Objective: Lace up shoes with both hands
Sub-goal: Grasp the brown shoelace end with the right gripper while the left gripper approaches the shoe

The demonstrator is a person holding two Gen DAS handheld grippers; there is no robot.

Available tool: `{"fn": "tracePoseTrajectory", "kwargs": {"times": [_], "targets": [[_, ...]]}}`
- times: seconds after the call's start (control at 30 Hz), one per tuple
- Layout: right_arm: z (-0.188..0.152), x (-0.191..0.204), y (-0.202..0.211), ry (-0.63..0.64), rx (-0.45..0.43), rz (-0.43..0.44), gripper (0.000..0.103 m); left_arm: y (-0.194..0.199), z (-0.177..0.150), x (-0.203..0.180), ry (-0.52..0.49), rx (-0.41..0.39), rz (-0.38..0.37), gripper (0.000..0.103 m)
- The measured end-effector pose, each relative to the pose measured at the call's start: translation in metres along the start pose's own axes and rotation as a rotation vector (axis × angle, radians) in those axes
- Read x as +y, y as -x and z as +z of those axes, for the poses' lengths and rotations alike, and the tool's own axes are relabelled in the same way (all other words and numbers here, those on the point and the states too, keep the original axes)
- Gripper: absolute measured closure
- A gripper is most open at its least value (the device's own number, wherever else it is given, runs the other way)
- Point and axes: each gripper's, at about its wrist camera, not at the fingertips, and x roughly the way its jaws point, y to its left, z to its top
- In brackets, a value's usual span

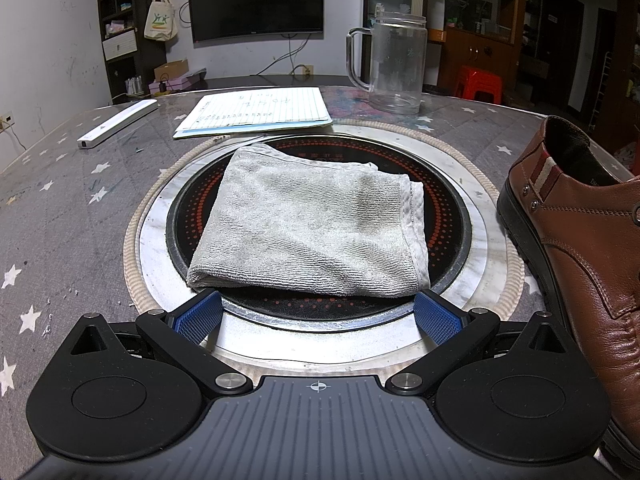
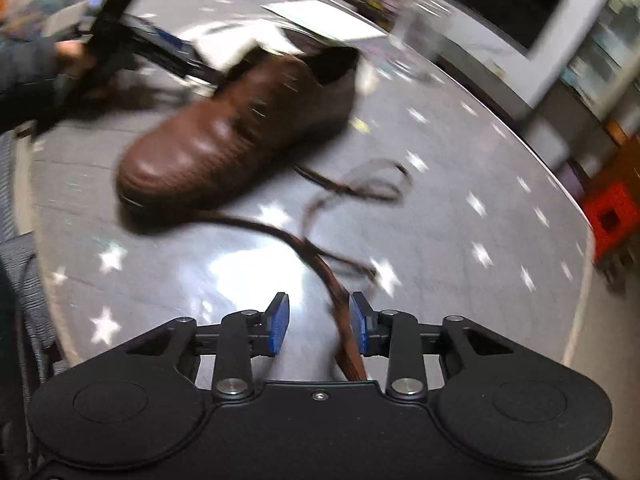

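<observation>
A brown leather shoe (image 1: 576, 240) stands at the right edge of the left wrist view, heel away from me. My left gripper (image 1: 319, 314) is wide open, empty, over the near edge of a grey towel (image 1: 308, 228), left of the shoe. The right wrist view is blurred: the shoe (image 2: 240, 128) lies toe toward me, and its loose brown lace (image 2: 320, 264) runs across the table and between the fingers of my right gripper (image 2: 320, 324). Those fingers are apart, and the lace lies close to the right pad (image 2: 360, 324). A hand holds the left gripper (image 2: 160, 44) beside the shoe.
The towel lies on a round black cooktop (image 1: 440, 208) sunk into the star-patterned table (image 1: 72, 216). Behind it are lined paper (image 1: 256, 110), a white bar (image 1: 118, 123) and a clear glass mug (image 1: 394, 64). A red stool (image 2: 612, 216) stands beyond the table's right edge.
</observation>
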Motion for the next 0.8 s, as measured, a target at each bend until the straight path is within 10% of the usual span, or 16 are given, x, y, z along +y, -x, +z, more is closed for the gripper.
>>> {"fn": "tracePoseTrajectory", "kwargs": {"times": [0.6,0.8], "targets": [[0.05,-0.008,-0.064,0.28,0.022,0.368,0.068,-0.001,0.0,-0.001,0.0,0.0,0.0,0.0],[0.042,-0.009,-0.056,0.224,0.067,0.371,0.097,-0.001,0.0,-0.002,0.0,0.0,0.0,0.0]]}}
